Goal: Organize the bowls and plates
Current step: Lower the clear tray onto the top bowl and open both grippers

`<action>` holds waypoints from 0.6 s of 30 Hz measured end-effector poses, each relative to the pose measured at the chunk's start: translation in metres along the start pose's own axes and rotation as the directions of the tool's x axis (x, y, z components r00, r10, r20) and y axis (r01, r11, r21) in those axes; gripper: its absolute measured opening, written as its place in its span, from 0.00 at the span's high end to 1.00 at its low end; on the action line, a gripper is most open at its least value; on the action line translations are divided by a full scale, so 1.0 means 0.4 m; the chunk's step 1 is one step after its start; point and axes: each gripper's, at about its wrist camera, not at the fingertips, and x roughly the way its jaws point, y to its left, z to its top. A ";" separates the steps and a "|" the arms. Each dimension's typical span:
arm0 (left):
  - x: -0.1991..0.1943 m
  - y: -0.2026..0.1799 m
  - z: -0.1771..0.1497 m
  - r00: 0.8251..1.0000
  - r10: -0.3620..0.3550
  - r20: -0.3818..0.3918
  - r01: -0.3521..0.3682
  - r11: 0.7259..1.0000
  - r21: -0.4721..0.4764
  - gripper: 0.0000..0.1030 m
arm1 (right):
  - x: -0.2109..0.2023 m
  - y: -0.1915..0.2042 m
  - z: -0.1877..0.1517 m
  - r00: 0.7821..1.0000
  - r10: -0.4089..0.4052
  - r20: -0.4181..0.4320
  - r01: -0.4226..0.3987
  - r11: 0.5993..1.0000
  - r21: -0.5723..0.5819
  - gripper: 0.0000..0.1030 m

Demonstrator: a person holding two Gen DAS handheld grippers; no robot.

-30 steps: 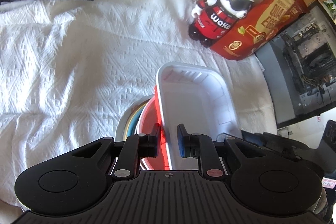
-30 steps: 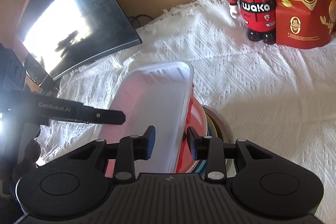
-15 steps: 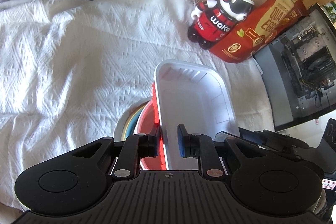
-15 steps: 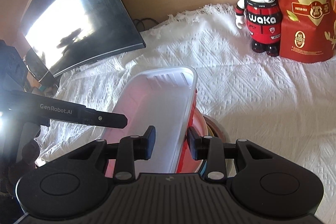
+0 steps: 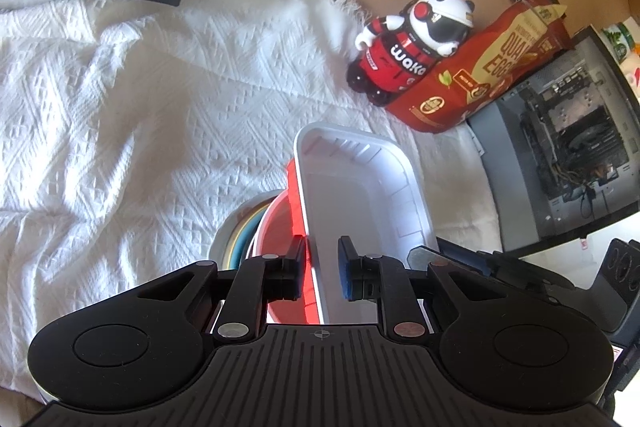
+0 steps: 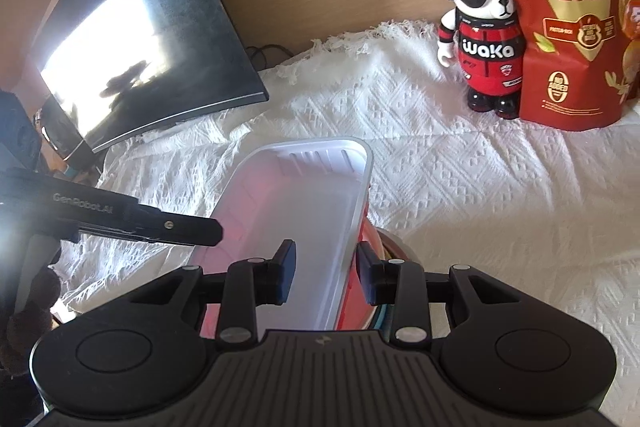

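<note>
Barely any motion since a second ago: both grippers sit where they were on the tray rim, and the backdrop has slid slightly toward the frame tops as the wrists tipped.

Left gripper (image 5: pixel 322 269): clamped on the left long rim of the white tray (image 5: pixel 360 195), one pad inside, one outside against the red tray (image 5: pixel 294 187) nested under it.

Right gripper (image 6: pixel 326 273): clamped on the opposite long rim of the white tray (image 6: pixel 296 211), same split, red tray (image 6: pixel 354 287) edge between the pads as well.

Tray pair is tilted, far end raised, resting over a stack of bowls (image 5: pixel 240 235) on the white cloth (image 5: pixel 120 107).

Further out: panda figure (image 6: pixel 482 27) touching the quail egg bag (image 6: pixel 568 15), dark monitor (image 6: pixel 132 35) far left, open PC case (image 5: pixel 568 147) right.
</note>
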 end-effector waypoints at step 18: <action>-0.009 -0.029 -0.010 0.999 0.003 0.032 -0.003 1.000 0.024 0.82 | -0.045 0.008 -0.004 0.998 -0.033 0.045 0.033 0.999 0.009 0.66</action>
